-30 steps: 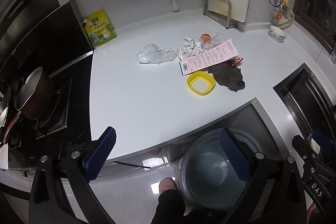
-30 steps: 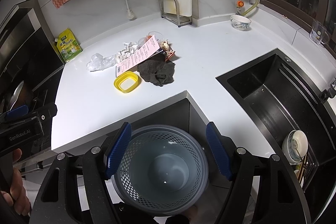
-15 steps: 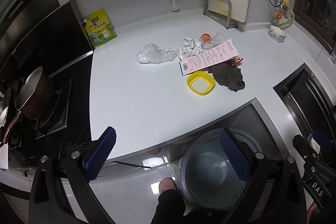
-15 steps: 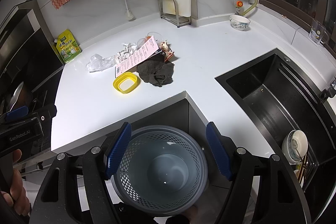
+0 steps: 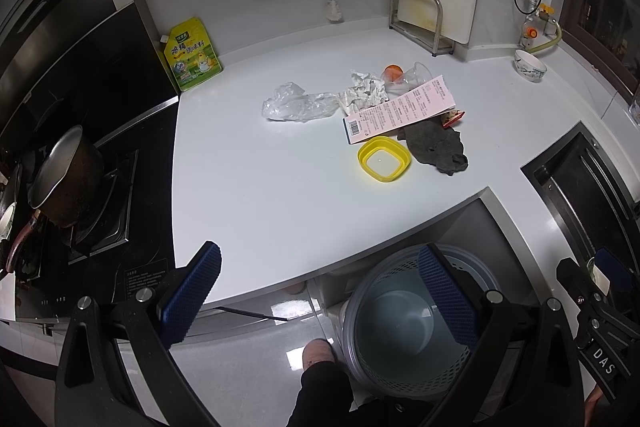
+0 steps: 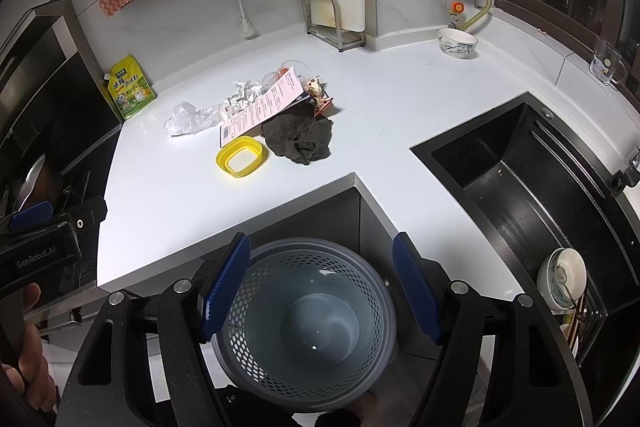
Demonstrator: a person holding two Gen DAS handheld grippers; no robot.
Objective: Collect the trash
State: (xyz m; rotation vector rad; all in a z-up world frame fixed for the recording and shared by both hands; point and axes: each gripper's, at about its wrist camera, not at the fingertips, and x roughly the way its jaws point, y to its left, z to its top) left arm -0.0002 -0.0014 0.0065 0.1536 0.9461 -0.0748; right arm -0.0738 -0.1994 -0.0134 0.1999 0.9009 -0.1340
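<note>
Trash lies in a cluster on the white counter [image 5: 260, 187]: a clear plastic bag [image 5: 298, 105], crumpled white paper [image 5: 364, 91], a pink receipt [image 5: 400, 115], a yellow lid [image 5: 384, 159], a dark rag [image 5: 438, 147], a red wrapper [image 5: 454, 117] and an orange bit under clear plastic [image 5: 394, 73]. A grey perforated bin [image 6: 308, 327] stands on the floor below the counter's inner corner. My left gripper [image 5: 320, 287] is open over the counter's front edge. Above the bin my right gripper [image 6: 320, 287] is open too. Neither holds anything.
A stove with a pot [image 5: 68, 175] lies left. A black sink [image 6: 532, 187] with bowls [image 6: 562, 279] lies right. A yellow pouch [image 5: 192, 55], a rack with a cutting board [image 5: 420, 19] and a bowl [image 5: 530, 65] stand along the back wall. A foot [image 5: 318, 351] is beside the bin.
</note>
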